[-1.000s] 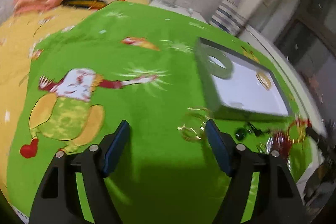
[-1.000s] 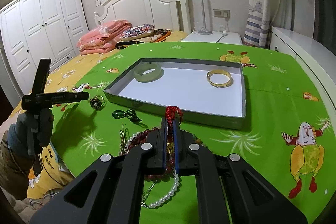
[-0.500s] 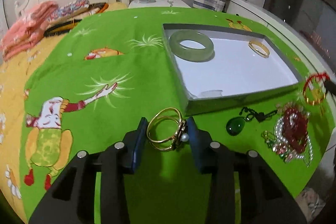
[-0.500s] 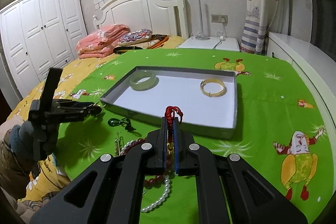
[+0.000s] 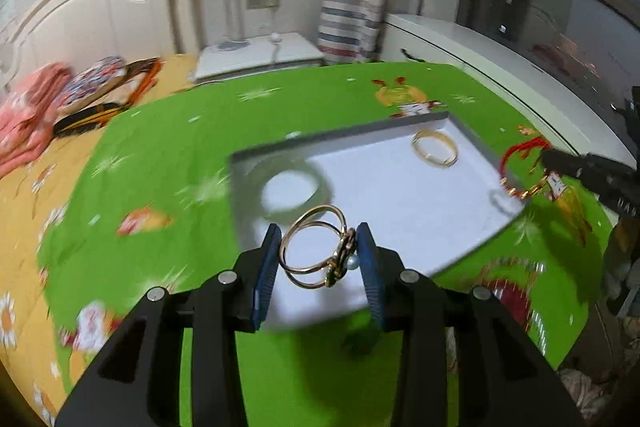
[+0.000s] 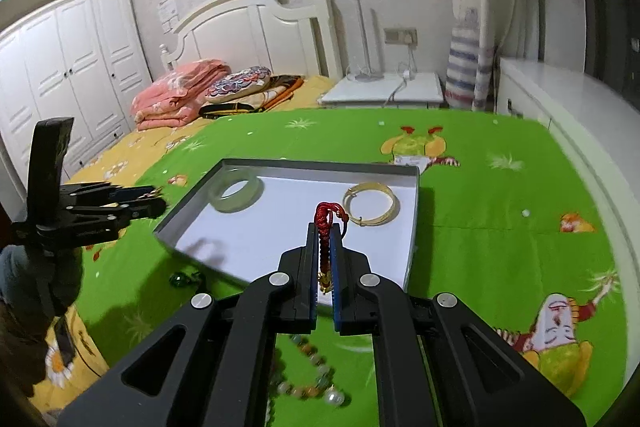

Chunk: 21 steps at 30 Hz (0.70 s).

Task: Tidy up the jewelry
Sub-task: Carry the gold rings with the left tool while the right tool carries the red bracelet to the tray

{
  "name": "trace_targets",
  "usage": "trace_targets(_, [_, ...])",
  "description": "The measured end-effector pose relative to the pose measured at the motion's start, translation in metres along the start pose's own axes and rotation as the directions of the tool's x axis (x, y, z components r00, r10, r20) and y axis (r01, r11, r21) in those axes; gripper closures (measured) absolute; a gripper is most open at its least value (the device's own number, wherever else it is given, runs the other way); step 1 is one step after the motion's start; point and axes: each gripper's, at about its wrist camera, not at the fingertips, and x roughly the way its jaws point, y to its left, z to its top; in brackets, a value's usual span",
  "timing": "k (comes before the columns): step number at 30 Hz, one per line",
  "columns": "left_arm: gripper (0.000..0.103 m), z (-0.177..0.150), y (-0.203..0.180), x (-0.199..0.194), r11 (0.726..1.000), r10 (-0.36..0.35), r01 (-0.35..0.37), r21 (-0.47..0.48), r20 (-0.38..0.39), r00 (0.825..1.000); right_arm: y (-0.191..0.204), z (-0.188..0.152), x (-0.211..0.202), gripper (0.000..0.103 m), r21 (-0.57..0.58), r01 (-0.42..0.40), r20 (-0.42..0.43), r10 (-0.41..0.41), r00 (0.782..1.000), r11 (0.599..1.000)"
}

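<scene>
In the left wrist view, the left gripper (image 5: pixel 317 259) is holding a gold double-band ring (image 5: pixel 316 253) between its blue pads (image 5: pixel 267 269), which are pressing on the two sides of the ring. The ring is hanging in the air above the near edge of the grey tray (image 5: pixel 256 157), which is lying on the green bedspread (image 5: pixel 168 143). Inside the tray, a pale green bangle (image 5: pixel 296 187) is lying near the far left corner and a gold bangle (image 5: pixel 435 149) near the far right corner. This view is blurred, so small details of the ring are not clear, but a small pearl (image 5: pixel 352 262) is showing beside the right pad. At the right edge, the other tool is carrying a red cord bracelet (image 5: pixel 520 163).

In the right wrist view, the right gripper (image 6: pixel 325 259) is clamped, its jaws almost together, on the red cord bracelet (image 6: pixel 326 223), above the near edge of the tray (image 6: pixel 412 227). The cord is standing up between the jaws and a small gold charm is hanging under them. A bead necklace (image 6: pixel 316 375) and a dark green pendant (image 6: pixel 178 279) are lying on the bedspread outside the tray.

I judge that the ring is light and stiff, but its thin bands can bend or slip, so gentle pressure on the sides is best, not on the pearl. The cord is probably soft and will sag, so it should be lowered slowly and released close to the tray floor.
</scene>
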Motion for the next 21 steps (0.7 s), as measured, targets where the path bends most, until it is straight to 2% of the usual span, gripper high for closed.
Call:
trace_targets(7, [0.065, 0.045, -0.034, 0.068, 0.997, -0.059, 0.063, 0.044, -0.078, 0.995, -0.013, 0.000, 0.026, 0.096, 0.079, -0.098, -0.105, 0.106, 0.989, 0.992])
trace_targets(9, [0.065, 0.054, -0.042, 0.090, 0.996, -0.061, 0.068, 0.065, -0.109, 0.992, -0.015, 0.000, 0.034, 0.096, 0.081, -0.095, -0.143, 0.106, 0.984, 0.992])
trace_targets(14, [0.065, 0.068, -0.057, 0.130, 0.994, -0.041, 0.057, 0.090, -0.170, 0.985, -0.015, -0.001, 0.059, 0.096, -0.023, 0.043, -0.200, -0.047, 0.979, 0.999])
trace_targets(18, [0.065, 0.077, -0.063, 0.151, 0.994, -0.029, 0.050, 0.095, -0.212, 0.977, -0.007, 0.002, 0.075, 0.095, -0.170, 0.140, -0.217, -0.175, 0.960, 0.976])
trace_targets(21, [0.065, 0.082, -0.063, 0.157, 0.995, -0.019, 0.039, 0.091, -0.219, 0.976, -0.007, 0.003, 0.084, 0.095, -0.233, 0.169, -0.229, -0.223, 0.948, 0.958])
